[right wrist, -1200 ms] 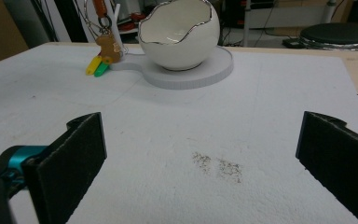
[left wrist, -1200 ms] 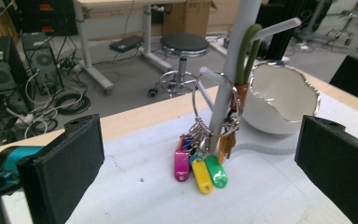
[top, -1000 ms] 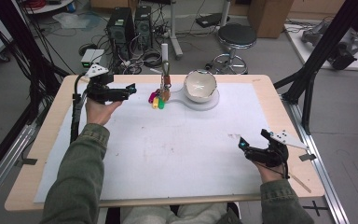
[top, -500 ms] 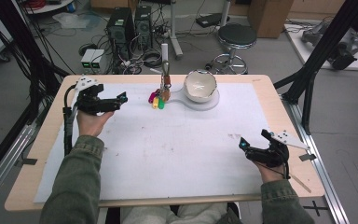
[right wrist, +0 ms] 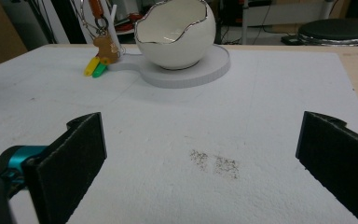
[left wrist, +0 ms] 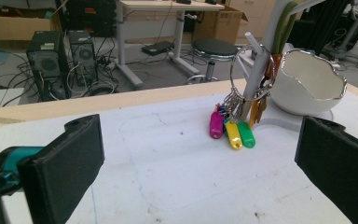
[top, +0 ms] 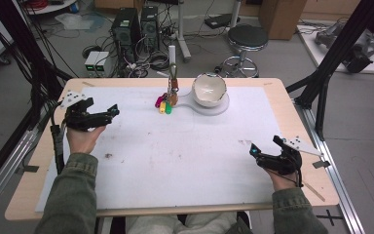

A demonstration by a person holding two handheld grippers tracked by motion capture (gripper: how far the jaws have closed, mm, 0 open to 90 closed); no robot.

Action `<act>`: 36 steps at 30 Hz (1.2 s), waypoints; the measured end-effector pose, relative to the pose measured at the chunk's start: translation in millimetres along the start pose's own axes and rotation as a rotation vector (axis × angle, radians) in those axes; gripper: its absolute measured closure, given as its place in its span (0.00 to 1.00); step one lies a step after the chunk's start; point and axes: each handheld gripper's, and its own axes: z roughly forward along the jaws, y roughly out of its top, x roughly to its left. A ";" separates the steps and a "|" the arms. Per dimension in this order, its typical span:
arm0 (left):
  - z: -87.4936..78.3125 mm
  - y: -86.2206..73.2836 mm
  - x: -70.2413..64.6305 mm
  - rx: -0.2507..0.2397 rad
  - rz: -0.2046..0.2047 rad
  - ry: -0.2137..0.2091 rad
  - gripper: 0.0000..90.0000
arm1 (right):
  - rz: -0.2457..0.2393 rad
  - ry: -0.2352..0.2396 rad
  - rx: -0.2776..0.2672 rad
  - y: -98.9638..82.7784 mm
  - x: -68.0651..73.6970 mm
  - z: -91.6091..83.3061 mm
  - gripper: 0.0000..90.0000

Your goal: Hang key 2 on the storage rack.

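Keys [top: 165, 101] on a ring, hung on an upright peg beside the egg-shaped white bowl [top: 208, 89], look to be the thing in hand, and in the high view nothing has hold of them yet. There the bunch hangs just left of the bowl at the far edge of the white worktop [top: 175, 161], its pink, yellow and green tags resting on the surface; the left tool [top: 103, 116] sits well to the left of the bowl and nearer the person, pointed toward the keys, while the right tool [top: 263, 151] lies well apart from the bowl, near the worktop's near right corner. In the left gripper view the left tool [left wrist: 198, 168] stands wide open with nothing between its black jaws, and the keys [left wrist: 235, 126] hang ahead of it, just left of the bowl [left wrist: 310, 84], with the big ring looped over the slanted white peg [left wrist: 256, 79]. In the right gripper view the right tool [right wrist: 200, 168] is likewise spread wide and empty over bare worktop, with the bowl [right wrist: 175, 35] on its round white base [right wrist: 200, 65] far ahead and the key tags [right wrist: 94, 67] just left of that base. By my reading the work is at its very start: the reach, the grasp and the lifting of the ring off the peg are all left to do.
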 end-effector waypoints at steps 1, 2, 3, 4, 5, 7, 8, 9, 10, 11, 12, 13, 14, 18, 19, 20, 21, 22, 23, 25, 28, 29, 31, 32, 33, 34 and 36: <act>-1.1 -1.2 0.0 -0.002 -0.003 0.000 0.02 | 0.000 0.000 0.000 0.0 0.0 -0.1 0.01; -2.8 -2.8 0.3 -0.001 -0.002 0.001 0.02 | 0.000 0.000 0.000 0.0 0.1 -0.2 0.01; -4.2 -4.5 0.4 -0.001 -0.006 0.002 0.02 | -0.002 -0.002 -0.001 0.0 0.0 -0.3 0.01; -5.8 -6.0 0.3 0.000 -0.004 0.004 0.02 | -0.001 -0.002 -0.002 0.0 0.0 -0.5 0.01; -7.5 -7.2 0.4 0.001 0.000 0.007 0.02 | -0.001 -0.004 -0.003 0.0 0.0 -0.6 0.01; -11.1 -9.0 0.5 0.000 -0.002 0.010 0.02 | 0.001 -0.005 -0.001 -0.1 0.1 -0.3 0.01; -12.8 -9.9 0.2 -0.004 -0.007 0.011 0.02 | 0.003 -0.004 0.001 -0.3 0.1 0.0 0.01; -15.0 -10.5 0.5 -0.001 -0.005 0.010 0.02 | 0.001 -0.006 0.002 -0.4 0.0 0.1 0.01; -16.9 -11.3 0.3 -0.001 -0.008 0.011 0.02 | 0.001 -0.007 0.002 -0.4 0.1 0.1 0.01; -18.6 -12.1 0.0 0.001 -0.008 0.012 0.02 | 0.002 -0.007 0.001 -0.4 0.1 0.0 0.01; -20.4 -12.9 -0.5 0.002 -0.006 0.017 0.02 | 0.001 -0.010 0.001 -0.4 0.0 -0.1 0.01; -22.1 -14.1 -1.2 -0.002 -0.010 0.018 0.02 | -0.002 -0.011 -0.001 -0.4 -0.4 -0.2 0.01; -24.1 -15.4 -1.3 0.000 -0.008 0.020 0.02 | -0.001 -0.011 0.000 -0.5 -0.3 -0.2 0.01; -29.9 -22.6 -1.3 0.009 -0.021 0.031 0.02 | -0.002 -0.011 0.001 -0.6 -0.3 0.2 0.01; -31.5 -24.4 -1.3 0.008 -0.021 0.035 0.02 | -0.001 -0.011 0.001 -0.6 -0.1 0.4 0.01; -33.0 -26.2 -1.8 0.005 -0.016 0.046 0.02 | -0.001 -0.010 0.001 -0.6 -0.1 0.4 0.01; -34.4 -27.8 -2.0 0.002 -0.013 0.049 0.02 | 0.001 -0.012 0.001 -0.7 -0.1 0.5 0.01; -35.7 -29.2 -2.0 0.003 -0.012 0.052 0.02 | 0.003 -0.011 0.003 -0.7 0.0 0.6 0.01; -36.8 -30.5 -2.1 0.001 -0.015 0.055 0.02 | -0.001 -0.013 0.002 -0.8 -0.5 0.9 0.01; -39.2 -32.8 -2.1 -0.002 -0.013 0.067 0.02 | -0.005 -0.014 0.003 -1.0 -0.3 1.4 0.01; -44.0 -38.2 -2.1 0.000 -0.015 0.081 0.02 | -0.010 -0.014 0.006 -1.2 0.5 2.0 0.01; -46.0 -41.1 -1.8 0.003 -0.011 0.087 0.02 | -0.009 -0.014 0.006 -1.2 0.9 1.9 0.01; -51.3 -47.2 0.5 0.014 -0.017 0.097 0.02 | -0.009 -0.016 0.008 -1.4 1.3 1.5 0.01; -54.6 -50.6 1.9 0.008 -0.029 0.106 0.02 | -0.012 -0.016 0.008 -1.5 1.2 1.4 0.01; -58.1 -53.5 3.5 0.001 -0.036 0.119 0.02 | -0.012 -0.015 0.009 -1.6 1.1 1.6 0.01; -61.2 -56.0 4.7 -0.013 -0.044 0.138 0.02 | -0.013 -0.019 0.007 -1.6 0.8 1.8 0.01; -66.7 -59.9 8.0 -0.043 -0.067 0.162 0.02 | -0.013 -0.017 0.007 -1.6 0.9 2.3 0.01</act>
